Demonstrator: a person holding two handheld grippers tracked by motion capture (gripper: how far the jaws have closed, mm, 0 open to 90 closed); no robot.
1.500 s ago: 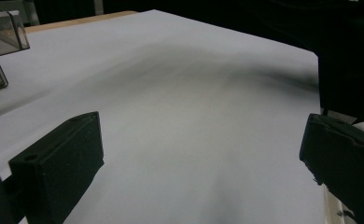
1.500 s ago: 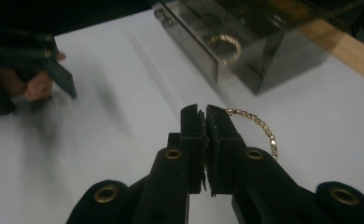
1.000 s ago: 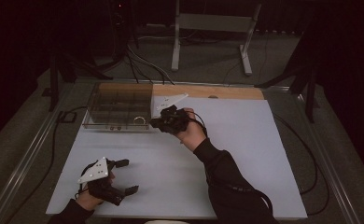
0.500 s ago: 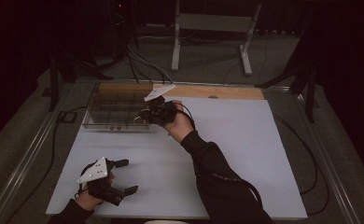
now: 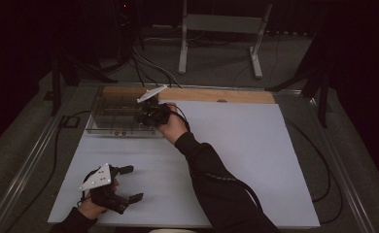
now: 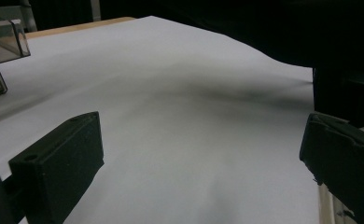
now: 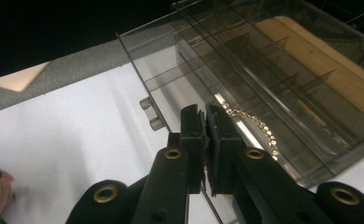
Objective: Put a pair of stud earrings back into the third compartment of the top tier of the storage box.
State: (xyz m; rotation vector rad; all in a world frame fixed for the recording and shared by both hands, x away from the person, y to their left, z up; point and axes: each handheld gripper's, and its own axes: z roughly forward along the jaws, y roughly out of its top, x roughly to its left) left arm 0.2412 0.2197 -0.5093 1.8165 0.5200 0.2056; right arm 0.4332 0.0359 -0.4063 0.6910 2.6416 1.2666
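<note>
A clear plastic organiser box (image 5: 113,115) with several compartments stands at the back left of the white sheet (image 5: 255,155). My right gripper (image 5: 145,116) hovers over the box's right end. In the right gripper view its jaws (image 7: 204,116) are pressed together, and a thin gold chain (image 7: 259,128) trails from their tips over a compartment of the box (image 7: 273,56). My left gripper (image 5: 131,183) rests near the table's front left corner. Its jaws stand wide apart with nothing between them (image 6: 199,154). A corner of the box (image 6: 3,42) shows at the far left of the left gripper view.
A wooden strip (image 5: 216,95) runs along the back edge of the sheet. Behind the table stand a white frame (image 5: 221,29) and cables on the floor (image 5: 148,63). The person's dark right sleeve (image 5: 216,179) crosses the middle of the sheet.
My right gripper has moved left from the sheet beside the box to over the box's right end. The left gripper has stayed put.
</note>
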